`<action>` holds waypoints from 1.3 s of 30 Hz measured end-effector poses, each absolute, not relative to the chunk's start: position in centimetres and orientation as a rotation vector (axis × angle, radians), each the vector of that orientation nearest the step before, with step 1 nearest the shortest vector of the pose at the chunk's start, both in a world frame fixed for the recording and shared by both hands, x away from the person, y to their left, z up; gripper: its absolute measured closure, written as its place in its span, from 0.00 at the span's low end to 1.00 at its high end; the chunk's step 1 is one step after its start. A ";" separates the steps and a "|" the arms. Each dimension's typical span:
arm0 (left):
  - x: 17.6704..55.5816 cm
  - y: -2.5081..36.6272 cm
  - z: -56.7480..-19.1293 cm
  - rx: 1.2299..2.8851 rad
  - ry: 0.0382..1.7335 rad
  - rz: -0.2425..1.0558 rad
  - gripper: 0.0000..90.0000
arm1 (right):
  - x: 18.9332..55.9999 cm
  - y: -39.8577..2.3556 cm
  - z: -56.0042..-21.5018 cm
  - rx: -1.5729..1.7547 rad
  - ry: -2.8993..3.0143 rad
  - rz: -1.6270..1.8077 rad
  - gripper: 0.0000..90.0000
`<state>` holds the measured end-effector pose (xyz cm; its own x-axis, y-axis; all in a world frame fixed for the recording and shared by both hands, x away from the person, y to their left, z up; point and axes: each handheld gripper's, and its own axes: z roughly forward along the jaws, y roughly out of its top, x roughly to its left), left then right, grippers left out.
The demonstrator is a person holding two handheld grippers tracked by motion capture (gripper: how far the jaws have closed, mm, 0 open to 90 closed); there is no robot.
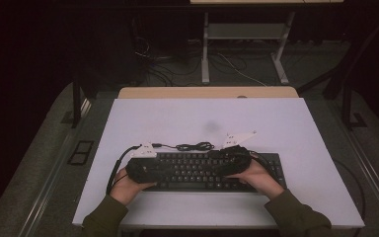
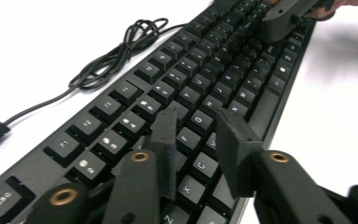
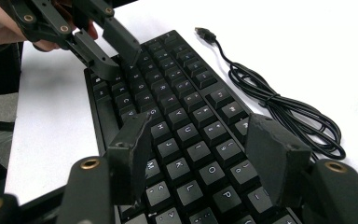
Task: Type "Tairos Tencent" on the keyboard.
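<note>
High view: a white table [image 1: 286, 123] carries a black keyboard [image 1: 197, 170] near its front edge, cable [image 1: 193, 146] coiled behind. Left gripper view: the left tool [image 2: 196, 140] hovers over the keys, jaws narrowly spread, empty. Right gripper view: the right tool [image 3: 200, 154] is spread wide, empty. Likely step: positioning over the keyboard; next, lower onto a key or the edges.
</note>
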<state>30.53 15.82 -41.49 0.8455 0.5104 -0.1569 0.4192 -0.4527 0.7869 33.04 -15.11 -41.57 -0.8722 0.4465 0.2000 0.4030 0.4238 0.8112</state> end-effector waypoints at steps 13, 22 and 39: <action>31.7 16.6 -41.5 2.095 0.717 0.168 0.78 | 33.1 -15.1 -41.6 0.777 2.610 1.465 0.43; 32.3 16.5 -41.6 2.110 0.719 0.177 0.99 | 33.1 -15.1 -41.6 0.774 2.612 1.463 0.43; 33.0 15.4 -43.0 2.160 0.727 0.170 0.99 | 33.1 -15.1 -41.7 0.776 2.615 1.460 0.43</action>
<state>33.05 15.42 -42.95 0.8232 0.5540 -0.1242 0.4418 -0.4876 0.7531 33.09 -15.06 -41.66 -0.8730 0.4465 0.1963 0.4015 0.4291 0.8091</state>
